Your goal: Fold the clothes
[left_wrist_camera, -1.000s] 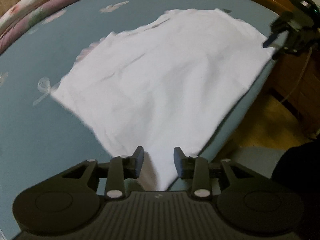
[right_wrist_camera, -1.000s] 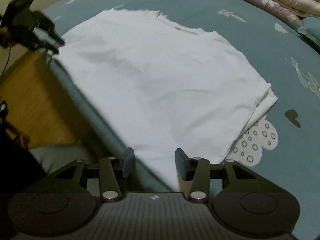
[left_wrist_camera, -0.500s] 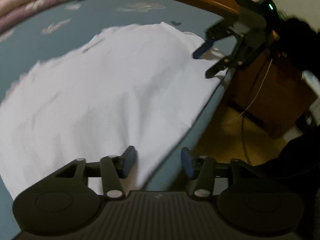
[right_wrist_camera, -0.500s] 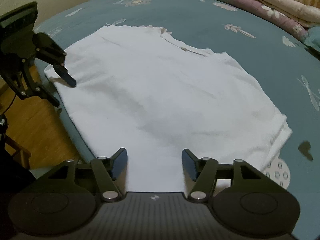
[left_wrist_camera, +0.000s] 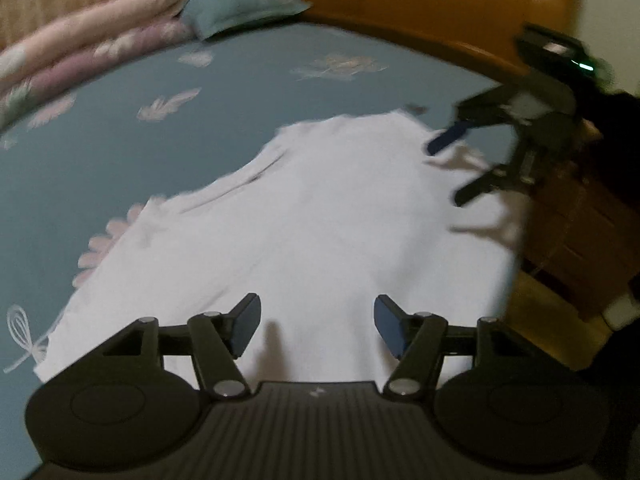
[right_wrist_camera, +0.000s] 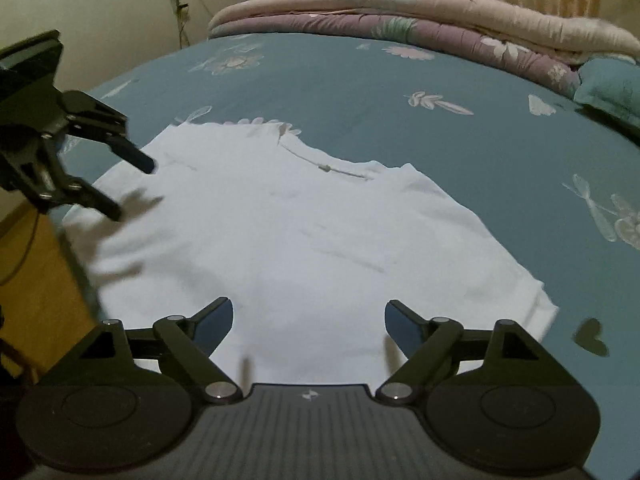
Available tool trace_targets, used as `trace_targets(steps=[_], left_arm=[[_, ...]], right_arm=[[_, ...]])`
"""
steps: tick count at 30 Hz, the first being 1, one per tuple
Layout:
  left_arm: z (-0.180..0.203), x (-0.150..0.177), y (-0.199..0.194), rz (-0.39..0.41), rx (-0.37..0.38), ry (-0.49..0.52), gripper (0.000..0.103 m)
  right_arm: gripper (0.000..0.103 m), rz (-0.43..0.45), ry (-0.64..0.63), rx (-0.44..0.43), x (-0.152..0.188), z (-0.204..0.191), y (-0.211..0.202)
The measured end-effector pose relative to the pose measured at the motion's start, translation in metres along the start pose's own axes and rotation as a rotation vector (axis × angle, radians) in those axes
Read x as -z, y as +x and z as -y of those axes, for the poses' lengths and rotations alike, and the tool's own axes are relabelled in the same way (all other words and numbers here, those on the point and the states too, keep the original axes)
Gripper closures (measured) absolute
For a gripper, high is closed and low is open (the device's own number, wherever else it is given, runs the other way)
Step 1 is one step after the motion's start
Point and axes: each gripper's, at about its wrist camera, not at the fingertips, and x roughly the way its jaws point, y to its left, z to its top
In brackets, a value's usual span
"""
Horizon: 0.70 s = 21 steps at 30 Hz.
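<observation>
Across the teal bedsheet printed with pale flowers and feathers (right_wrist_camera: 360, 80) lies a white folded cotton garment (right_wrist_camera: 280, 240), flat and smooth, its near edge reaching the side of the mattress. From the right wrist view the right gripper (right_wrist_camera: 308, 320) hovers just above that near edge at six o'clock, jaws spread wide with only cloth beneath them and nothing pinched; they have just been opening. The left gripper (right_wrist_camera: 132, 184) shows at nine o'clock in the same view, over the garment's corner, also spread and holding nothing. From the left wrist view the left gripper (left_wrist_camera: 316, 326) sits at six o'clock above the cloth (left_wrist_camera: 300, 240), its jaws having just been opening too, with fabric under but not between the pads. The right gripper (left_wrist_camera: 452, 168) appears there at two o'clock. A rolled pink and mauve floral quilt (right_wrist_camera: 400, 12) lies along the far side at twelve o'clock, beside a teal pillow (right_wrist_camera: 608, 84).
</observation>
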Motion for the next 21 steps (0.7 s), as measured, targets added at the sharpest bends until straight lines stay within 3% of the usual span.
trace_targets(steps=[5,9,13,16,21], left_arm=[[-0.039,0.021,0.011,-0.051,-0.012,-0.100,0.039],[-0.061,0.013,-0.002,-0.099,-0.102,-0.135,0.038],[-0.067,-0.016,0.008,-0.024,-0.010,-0.160,0.034],[-0.067,-0.029,0.032,-0.004,0.067,-0.170,0.034],[-0.075,-0.020,0.047,-0.024,0.075,-0.141,0.033]], right_arm=[[0.012,-0.077,0.012,0.070,0.015,0.017,0.009],[0.012,-0.061,0.076,0.065,0.007,0.033,-0.009],[0.006,0.018,0.117,-0.025,-0.026,0.037,0.002],[0.006,-0.001,0.129,-0.095,-0.042,0.035,0.032],[0.005,-0.009,0.112,-0.112,-0.043,0.042,0.056]])
